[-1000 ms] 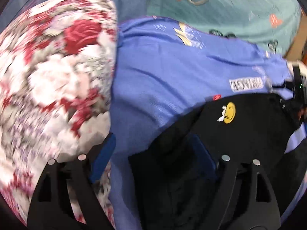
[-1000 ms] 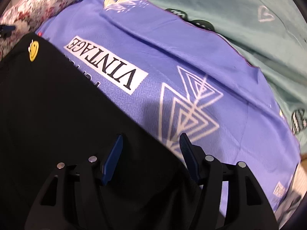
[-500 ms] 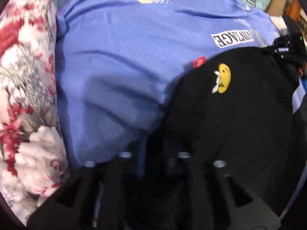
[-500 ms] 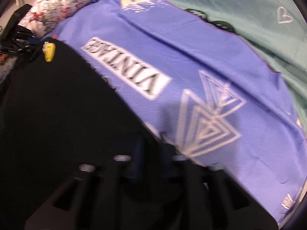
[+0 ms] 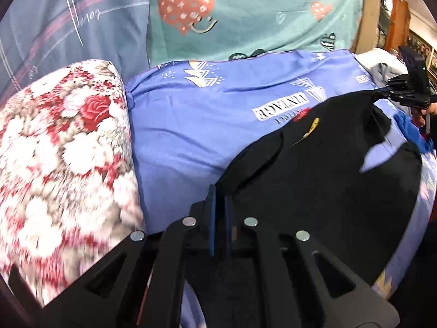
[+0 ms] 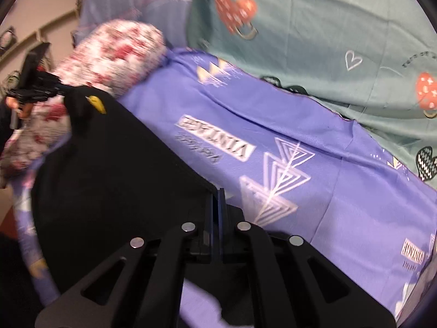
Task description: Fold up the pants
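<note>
Nearest each camera, the left tongs and right tongs are each clamped on an edge of the black pants, which hang stretched between them just above the purple bedsheet, long axis running from one hand to the other, so neither is nearer. A second ago both tongs stood apart over the flat-lying cloth; they have since pinched shut and lifted it. Beyond lie the floral pillow and teal pillow.

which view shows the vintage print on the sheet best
The right wrist view: the VINTAGE print lies whole and large mid-frame, though blurred. In the left wrist view it sits smaller, close beside the black pants.
</note>
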### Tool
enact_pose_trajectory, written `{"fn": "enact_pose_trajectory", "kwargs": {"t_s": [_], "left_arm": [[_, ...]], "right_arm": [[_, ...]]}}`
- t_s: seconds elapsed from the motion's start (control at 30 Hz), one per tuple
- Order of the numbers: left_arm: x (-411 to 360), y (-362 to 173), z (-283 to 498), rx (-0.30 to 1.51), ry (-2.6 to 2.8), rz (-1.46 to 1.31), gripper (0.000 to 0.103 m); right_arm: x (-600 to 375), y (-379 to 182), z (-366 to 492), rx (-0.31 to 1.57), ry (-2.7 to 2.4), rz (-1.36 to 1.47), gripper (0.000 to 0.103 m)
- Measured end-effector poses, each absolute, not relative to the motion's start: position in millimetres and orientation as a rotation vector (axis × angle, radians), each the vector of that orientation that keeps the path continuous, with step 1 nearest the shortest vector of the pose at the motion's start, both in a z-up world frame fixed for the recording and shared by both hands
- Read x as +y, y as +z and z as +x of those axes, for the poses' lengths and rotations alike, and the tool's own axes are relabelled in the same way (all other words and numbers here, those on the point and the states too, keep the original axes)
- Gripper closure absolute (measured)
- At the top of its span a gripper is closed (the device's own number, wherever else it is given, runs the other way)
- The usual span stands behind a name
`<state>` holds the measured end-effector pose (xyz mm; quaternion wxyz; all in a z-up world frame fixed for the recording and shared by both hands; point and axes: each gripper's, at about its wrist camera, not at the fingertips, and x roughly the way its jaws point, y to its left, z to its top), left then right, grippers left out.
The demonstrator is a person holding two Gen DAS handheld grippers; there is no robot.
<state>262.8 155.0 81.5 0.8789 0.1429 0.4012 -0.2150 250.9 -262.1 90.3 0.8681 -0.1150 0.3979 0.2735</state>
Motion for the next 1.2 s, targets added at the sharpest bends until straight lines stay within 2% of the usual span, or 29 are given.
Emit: {"fn": "enact_pose_trajectory", "kwargs": {"t_s": [0.17, 0.37, 0.5, 0.8, 1.07, 1.1, 1.17, 1.2], "left_arm": [[159.9, 77.3, 202.3, 0.849, -0.457, 0.324, 0.098], [168.9, 46.1, 152.7, 0.893, -0.467, 0.331, 0.098], [175.3, 31.4, 131.3, 0.912, -0.471, 0.319, 0.098], [191.6, 24.5, 99.1, 0.907, -0.467, 0.302, 0.098], [187.9, -17.5, 93.2, 1.01, -0.443, 0.354, 0.098], [189.4, -20.0, 92.9, 1.017, -0.438, 0.349, 0.097], [192.2, -29.3, 95.2, 1.049, -0.409, 0.35, 0.089], [193.2, -34.2, 96.3, 1.068, -0.39, 0.356, 0.079]], "right_arm": [[-253.6, 76.0, 170.2, 0.851, 0.63, -0.251, 0.101], [-237.2, 34.0, 104.9, 0.927, 0.685, -0.209, 0.101], [-231.5, 14.9, 84.0, 0.973, 0.704, -0.176, 0.101], [-228.2, 23.4, 46.9, 0.984, 0.748, -0.196, 0.101], [-219.3, -16.4, 34.8, 1.093, 0.763, -0.191, 0.1], [-219.3, -20.4, 34.6, 1.102, 0.761, -0.191, 0.1], [-217.6, -30.9, 35.5, 1.126, 0.754, -0.191, 0.1], [-217.8, -32.2, 35.9, 1.121, 0.758, -0.181, 0.099]]}}
